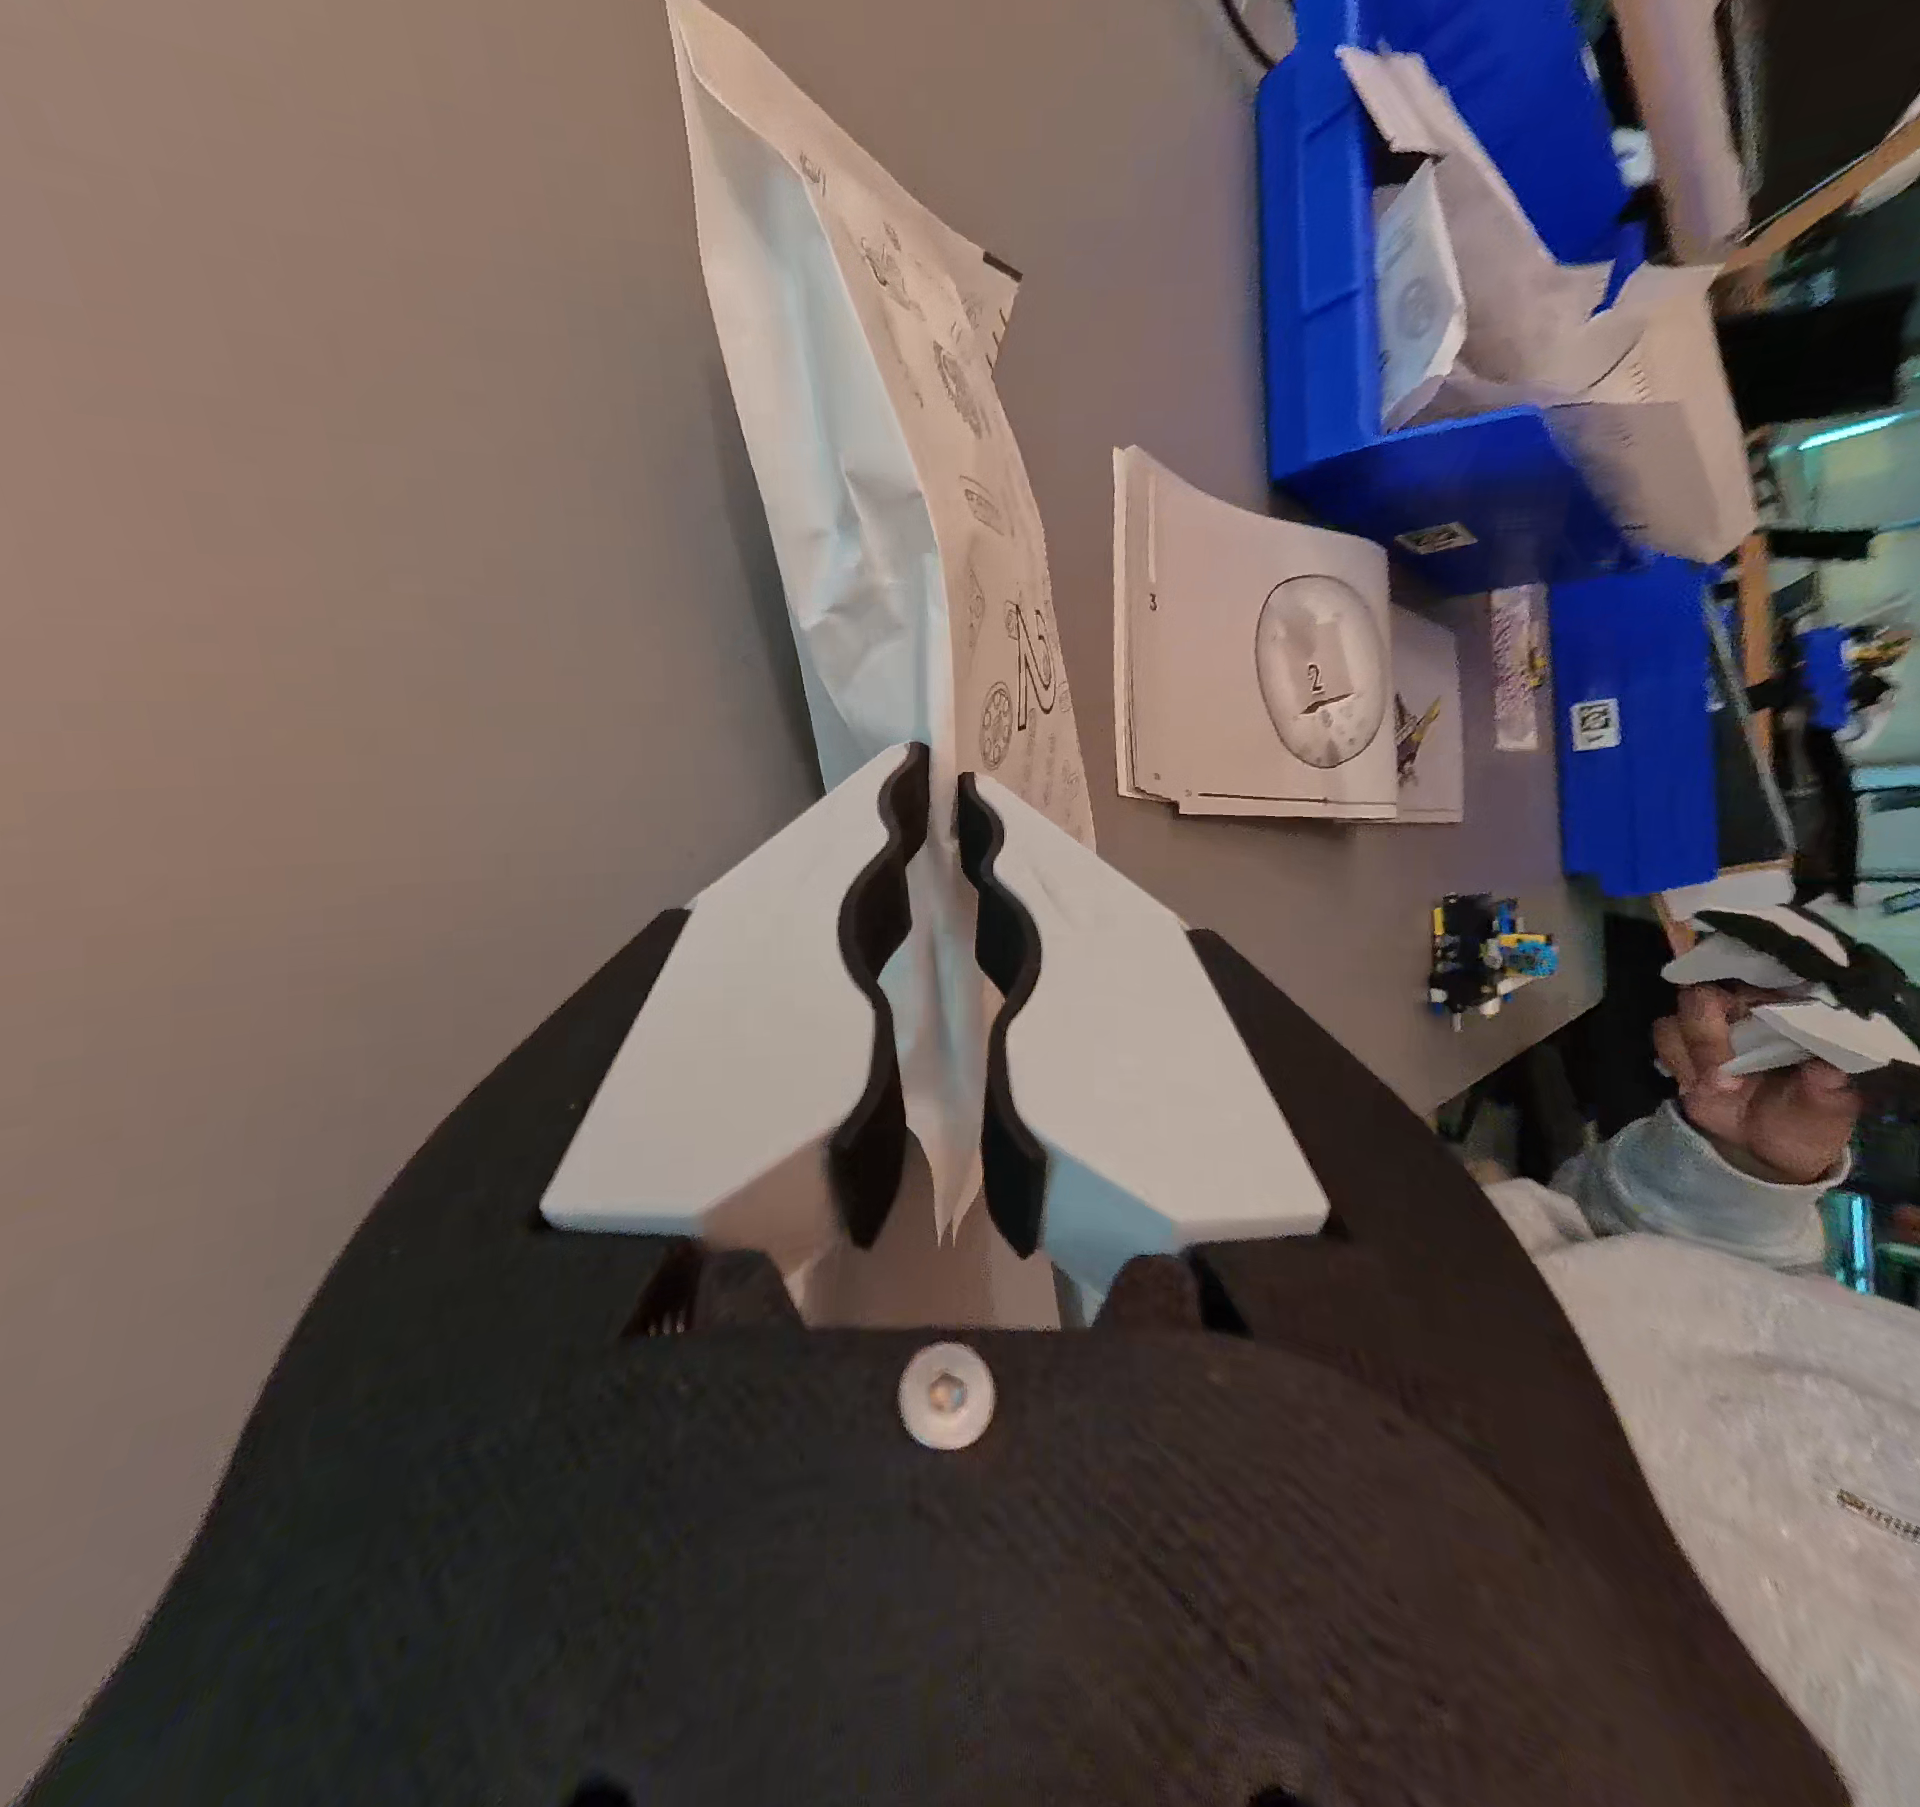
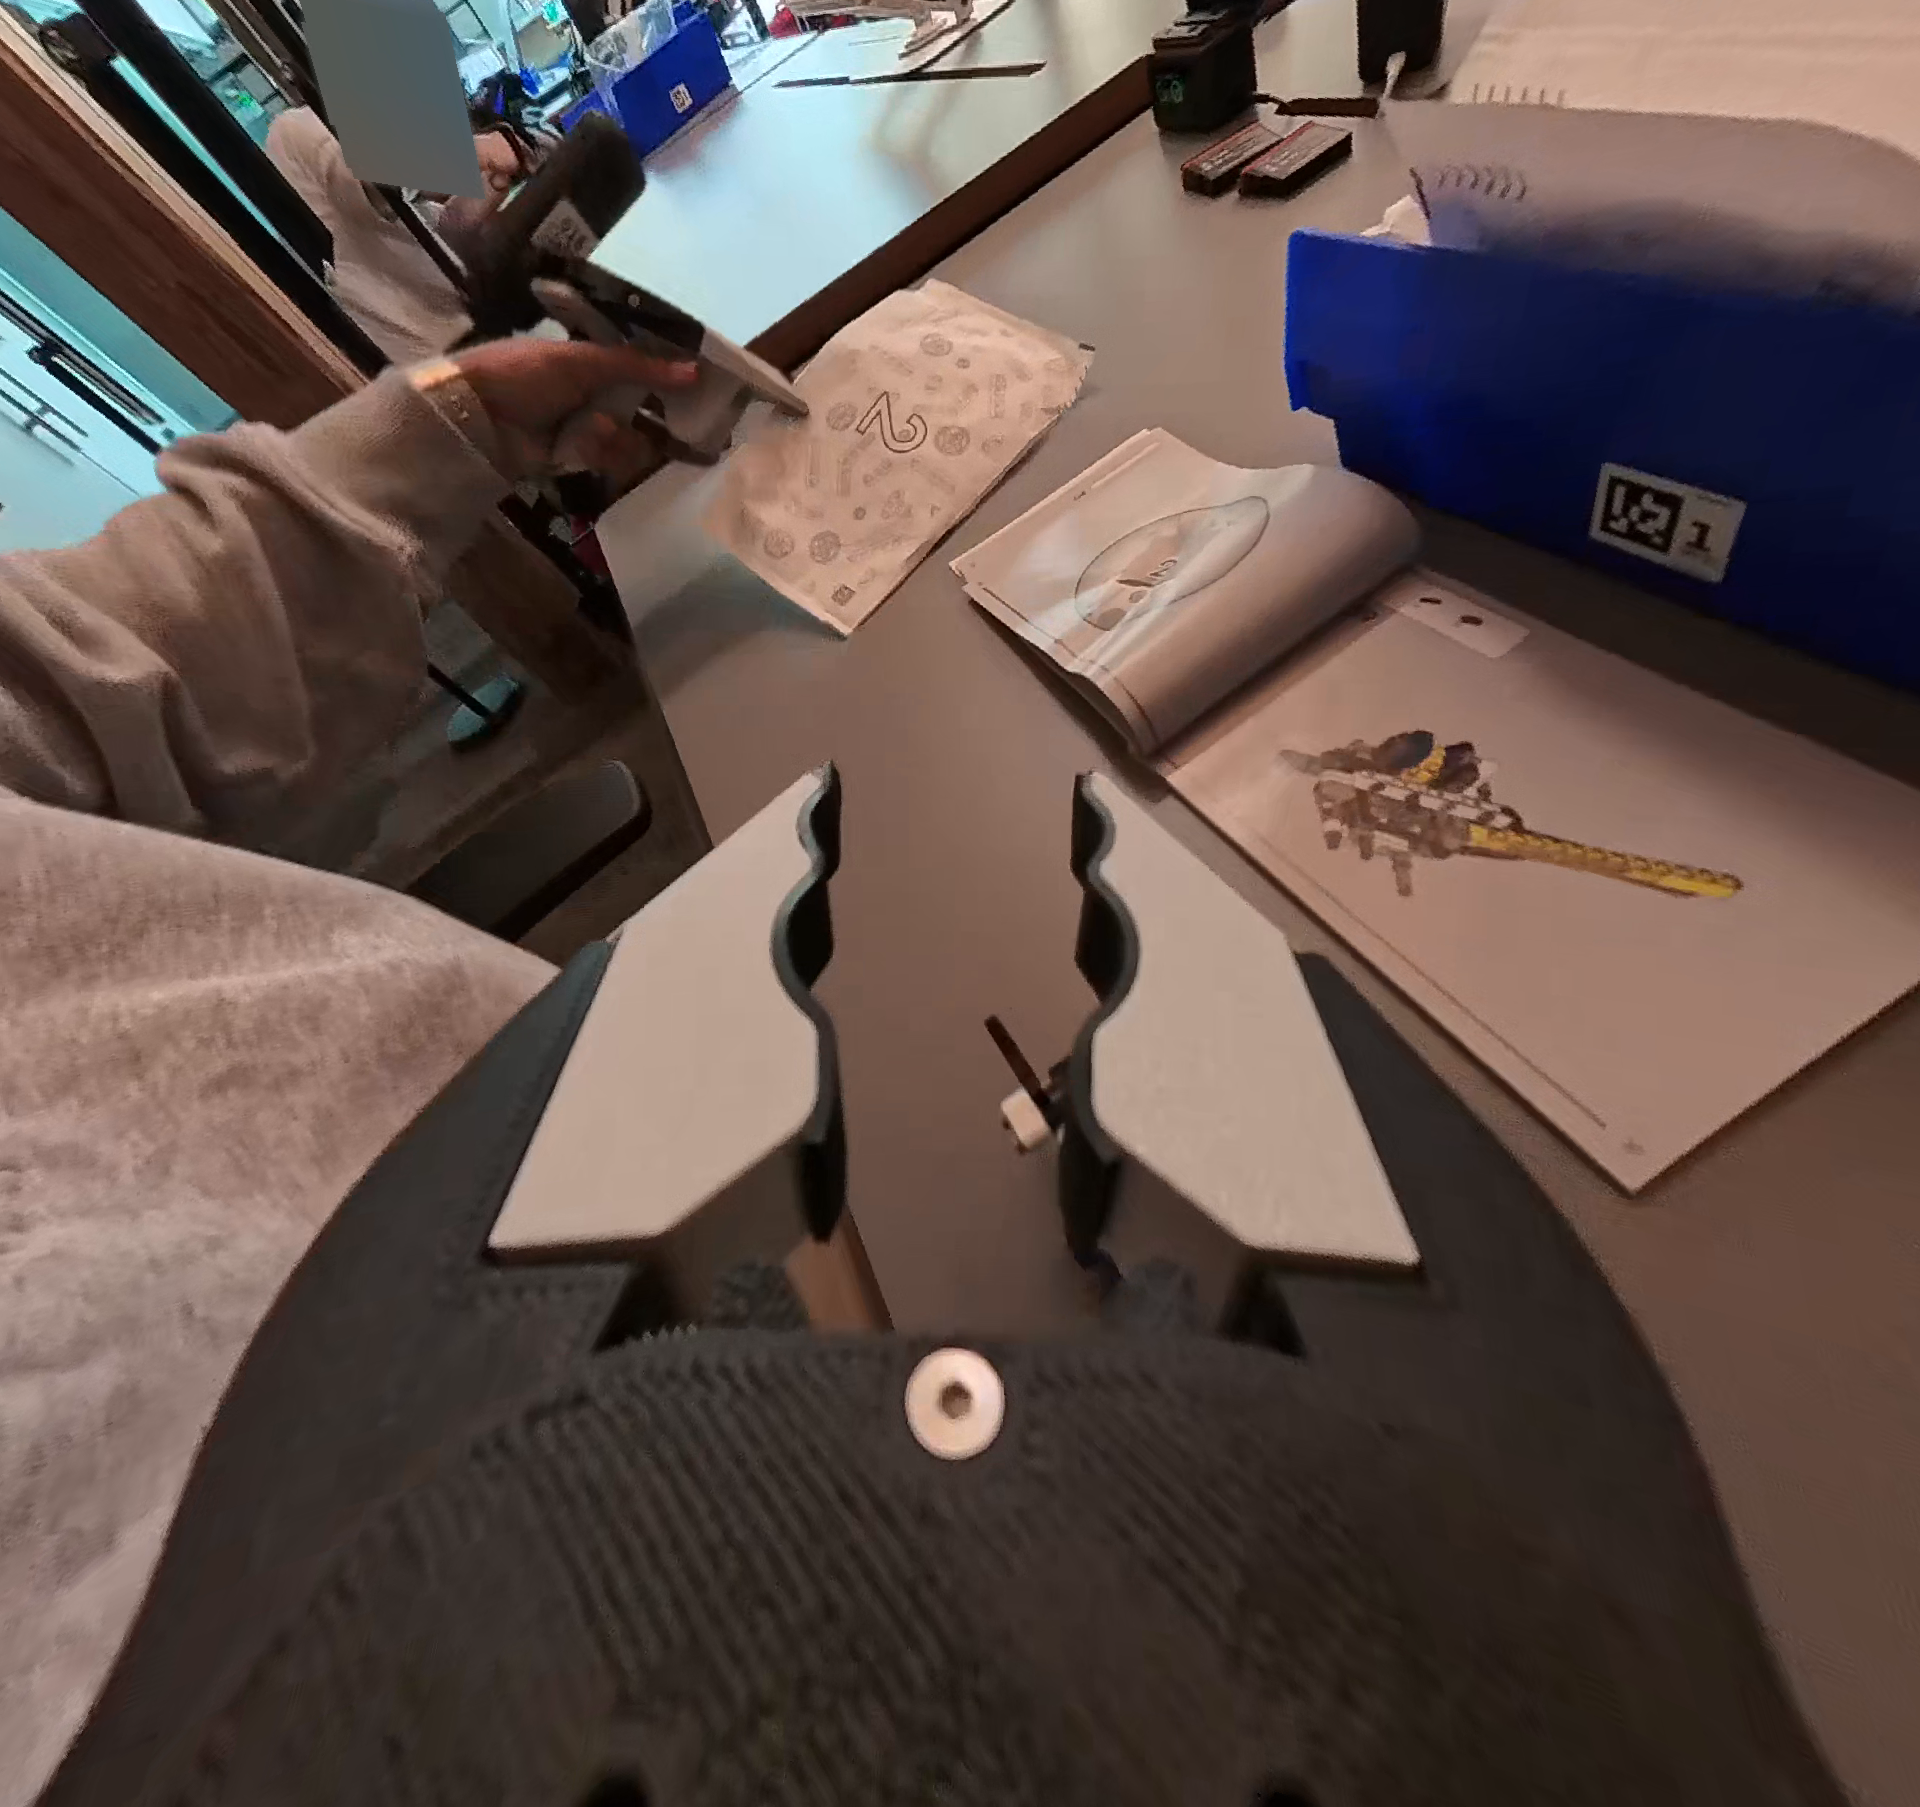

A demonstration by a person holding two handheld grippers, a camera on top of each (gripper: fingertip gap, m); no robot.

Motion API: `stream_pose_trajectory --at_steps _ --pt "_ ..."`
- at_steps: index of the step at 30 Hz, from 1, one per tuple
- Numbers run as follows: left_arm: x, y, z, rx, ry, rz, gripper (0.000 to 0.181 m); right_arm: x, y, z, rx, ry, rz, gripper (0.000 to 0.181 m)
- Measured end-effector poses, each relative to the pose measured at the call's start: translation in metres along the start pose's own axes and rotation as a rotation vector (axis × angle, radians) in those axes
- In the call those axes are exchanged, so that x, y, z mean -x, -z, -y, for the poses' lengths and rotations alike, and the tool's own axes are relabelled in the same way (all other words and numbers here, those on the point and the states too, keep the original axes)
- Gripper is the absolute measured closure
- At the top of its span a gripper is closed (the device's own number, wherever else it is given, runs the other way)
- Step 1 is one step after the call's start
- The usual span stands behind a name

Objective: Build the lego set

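My left gripper [image 1: 940, 781] is shut on the edge of a white paper parts bag [image 1: 862, 427] printed with brick drawings, which lies on the grey table. The right wrist view shows the left gripper [image 2: 774, 398] pinching the near corner of that bag [image 2: 894, 479]. My right gripper [image 2: 954, 801] is open and empty above the table. Small black and white lego parts [image 2: 1023, 1103] lie by its right finger, partly hidden. A small partly built lego model [image 1: 1481, 957] stands near the table edge. The instruction booklet [image 2: 1195, 594] lies open beside the bag.
Blue bins [image 2: 1558, 407] holding paper and a box stand at the back right, also seen in the left wrist view [image 1: 1434, 230]. Black devices [image 2: 1205, 43] sit farther back. Another person sits at a far table. The table edge [image 2: 634, 552] runs left of the bag. Tip to tip, the grippers are about 40 cm apart.
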State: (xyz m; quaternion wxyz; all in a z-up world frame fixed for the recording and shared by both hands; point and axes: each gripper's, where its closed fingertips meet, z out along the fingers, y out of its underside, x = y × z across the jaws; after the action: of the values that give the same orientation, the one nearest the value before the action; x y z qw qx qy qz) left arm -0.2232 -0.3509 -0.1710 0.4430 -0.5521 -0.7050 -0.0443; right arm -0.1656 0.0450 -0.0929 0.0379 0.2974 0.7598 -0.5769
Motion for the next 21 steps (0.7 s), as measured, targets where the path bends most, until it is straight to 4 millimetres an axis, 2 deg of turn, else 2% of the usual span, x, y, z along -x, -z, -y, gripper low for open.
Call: stream_pose_trajectory --at_steps 4,9,21 --pt "-0.012 -0.003 0.012 0.083 -0.057 0.063 0.178 -0.009 0.018 -0.012 -0.005 0.004 -0.019 0.139" --pt "-0.028 -0.006 0.022 0.172 -0.14 0.17 0.178 -0.019 0.043 -0.018 -0.057 -0.02 -0.037 0.14" --pt "-0.053 -0.011 0.03 0.254 -0.264 0.373 0.178 -0.043 0.083 -0.039 -0.148 -0.134 -0.047 0.14"
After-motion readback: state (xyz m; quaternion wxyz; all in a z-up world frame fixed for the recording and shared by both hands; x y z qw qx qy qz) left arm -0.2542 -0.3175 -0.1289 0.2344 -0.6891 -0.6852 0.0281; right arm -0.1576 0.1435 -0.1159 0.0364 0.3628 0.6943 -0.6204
